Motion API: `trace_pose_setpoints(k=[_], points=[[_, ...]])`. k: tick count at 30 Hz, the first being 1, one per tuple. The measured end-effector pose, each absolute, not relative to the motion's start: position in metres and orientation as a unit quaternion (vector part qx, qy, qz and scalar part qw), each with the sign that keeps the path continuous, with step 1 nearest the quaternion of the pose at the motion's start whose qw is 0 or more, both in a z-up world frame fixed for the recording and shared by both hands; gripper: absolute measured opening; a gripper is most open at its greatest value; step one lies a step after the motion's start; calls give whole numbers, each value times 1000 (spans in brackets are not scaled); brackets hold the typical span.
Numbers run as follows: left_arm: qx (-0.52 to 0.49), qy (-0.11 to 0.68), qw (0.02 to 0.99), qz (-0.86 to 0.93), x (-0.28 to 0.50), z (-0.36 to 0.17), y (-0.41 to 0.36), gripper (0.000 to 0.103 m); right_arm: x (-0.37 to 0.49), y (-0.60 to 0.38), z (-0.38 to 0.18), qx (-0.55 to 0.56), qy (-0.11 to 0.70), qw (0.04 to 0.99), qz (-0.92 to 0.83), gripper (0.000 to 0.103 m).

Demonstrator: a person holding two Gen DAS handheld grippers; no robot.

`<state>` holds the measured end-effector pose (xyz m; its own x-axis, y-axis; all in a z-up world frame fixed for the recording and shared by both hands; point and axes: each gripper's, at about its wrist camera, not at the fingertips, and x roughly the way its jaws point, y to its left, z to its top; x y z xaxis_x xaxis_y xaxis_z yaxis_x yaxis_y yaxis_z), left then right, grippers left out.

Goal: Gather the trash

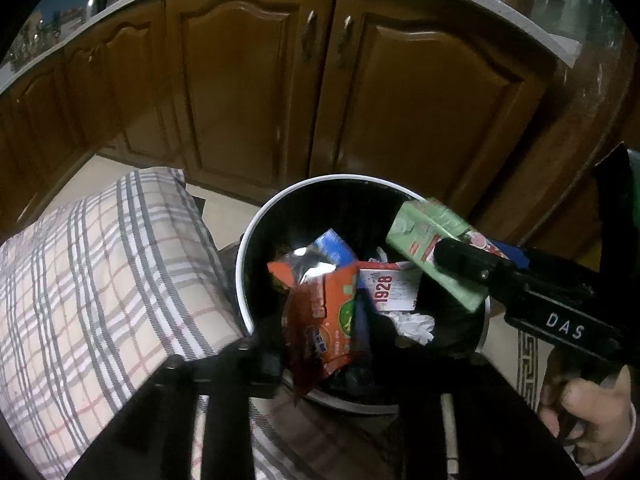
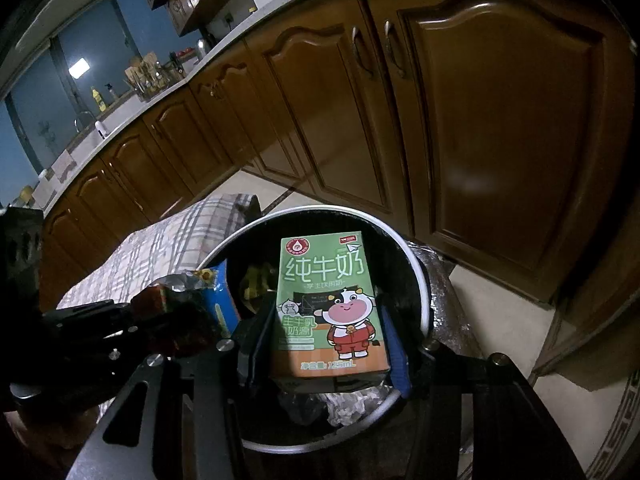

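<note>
While both grippers hang over the round bin, each has a piece of trash at its jaws. The bin, black inside with a pale rim, stands on the floor in front of brown wooden cabinet doors, and a checked cloth lies just to its left.

The right gripper is clamped on a green milk carton; its two pads press the carton's left and right sides, and the carton stands upright above the bin's opening, its printed cow face toward the camera. In the left wrist view the same carton sits tilted over the bin's far right rim.

The left gripper stands partly apart, with an orange snack wrapper hanging between its jaws over the near side of the bin. Whether the pads still press it cannot be told.

Inside the bin lie a blue packet, a white card printed 1928 and crumpled white paper.

A hand grips the right gripper's handle at the near right.
</note>
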<state>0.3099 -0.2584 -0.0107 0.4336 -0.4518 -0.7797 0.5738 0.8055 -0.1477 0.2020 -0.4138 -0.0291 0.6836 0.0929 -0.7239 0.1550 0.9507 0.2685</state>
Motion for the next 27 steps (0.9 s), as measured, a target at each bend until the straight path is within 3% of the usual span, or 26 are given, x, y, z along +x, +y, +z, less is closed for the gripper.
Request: trace_pose_setpoints(k=[2,6,10,18,27], points=[[69,433,848,-300,307,-7,-256,57,202,-418,-29,170,395,902,-14,51],[61,423,855,-294,298,-1,-242,66,196,-424,-26,192,385,903,-19,63],[39,418,860,-289,286,1,-221,68,182,-425,-21,208,368,906,-20,65],[14,391,881,-268,242,8,-175,77,151,-408,-16,232,345,910,-14,89],[-32,391,886,-247,201,8,-119,77,116,-365,-13,232,319,919,-11,100]])
